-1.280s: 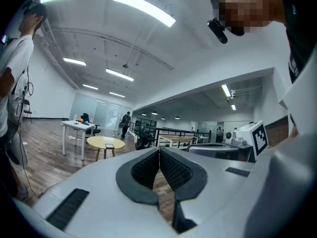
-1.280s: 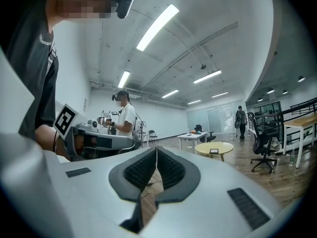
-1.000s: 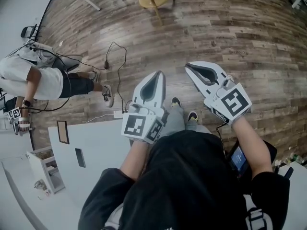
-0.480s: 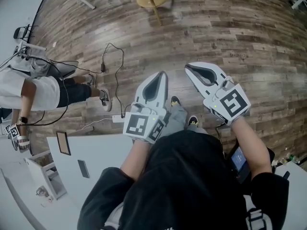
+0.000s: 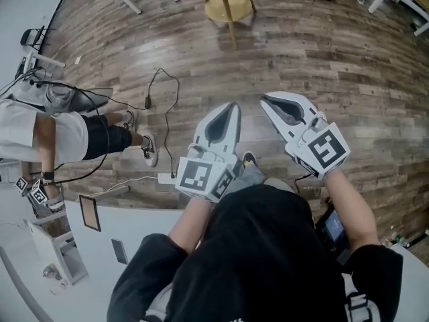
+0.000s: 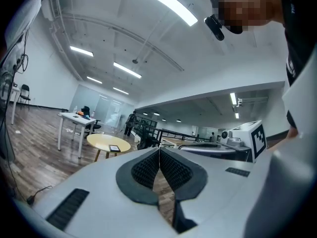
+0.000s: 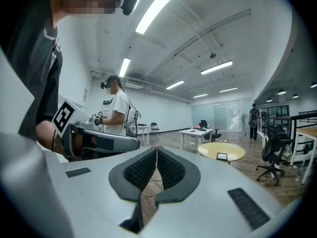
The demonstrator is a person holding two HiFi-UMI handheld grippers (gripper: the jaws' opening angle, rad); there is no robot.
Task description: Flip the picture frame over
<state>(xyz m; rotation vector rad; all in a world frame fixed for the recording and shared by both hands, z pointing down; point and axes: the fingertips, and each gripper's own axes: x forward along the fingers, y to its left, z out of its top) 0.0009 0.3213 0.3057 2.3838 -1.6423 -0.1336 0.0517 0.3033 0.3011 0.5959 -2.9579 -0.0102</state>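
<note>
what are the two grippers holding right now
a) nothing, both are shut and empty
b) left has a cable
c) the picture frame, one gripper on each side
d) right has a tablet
a: the left gripper and the right gripper each show their jaws pressed together with only floor behind them, while the picture frame lies untouched on the white table.

We see the picture frame [image 5: 89,212], dark-rimmed with a brown panel, lying flat near the left edge of the white table [image 5: 149,228]
</note>
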